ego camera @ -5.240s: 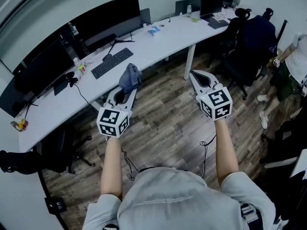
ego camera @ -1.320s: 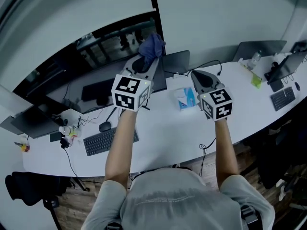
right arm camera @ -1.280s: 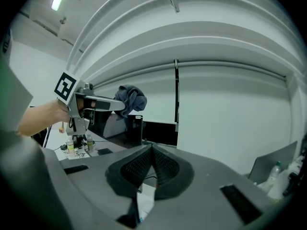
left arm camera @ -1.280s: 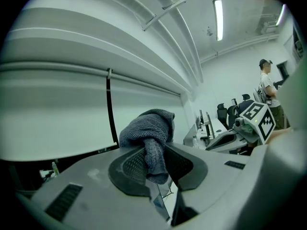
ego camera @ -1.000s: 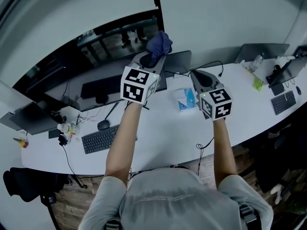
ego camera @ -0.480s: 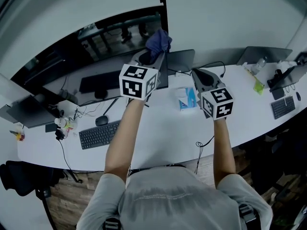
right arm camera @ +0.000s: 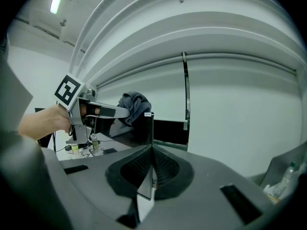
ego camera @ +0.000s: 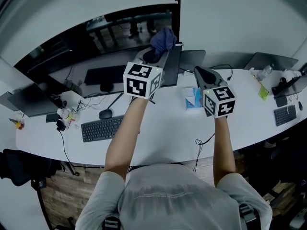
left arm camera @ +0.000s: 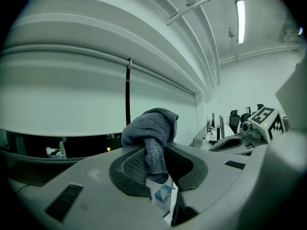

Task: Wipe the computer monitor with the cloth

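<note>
A wide black monitor stands on the white desk. My left gripper is raised in front of its upper right corner and is shut on a bunched blue-grey cloth. The cloth sticks up from between the left gripper's jaws. The right gripper view shows the cloth right by the monitor's side edge; contact cannot be told. My right gripper hovers over the desk to the right, shut and empty, its jaws pressed together.
On the desk lie a black keyboard, a mouse, a blue tissue box and small bottles. A laptop and another keyboard sit at the right. A dark chair stands lower left.
Five seconds ago I stood back from the desk with the cloth held low. Now I am at the desk with the cloth raised to the monitor's corner; over the last second it has drifted slightly right.
</note>
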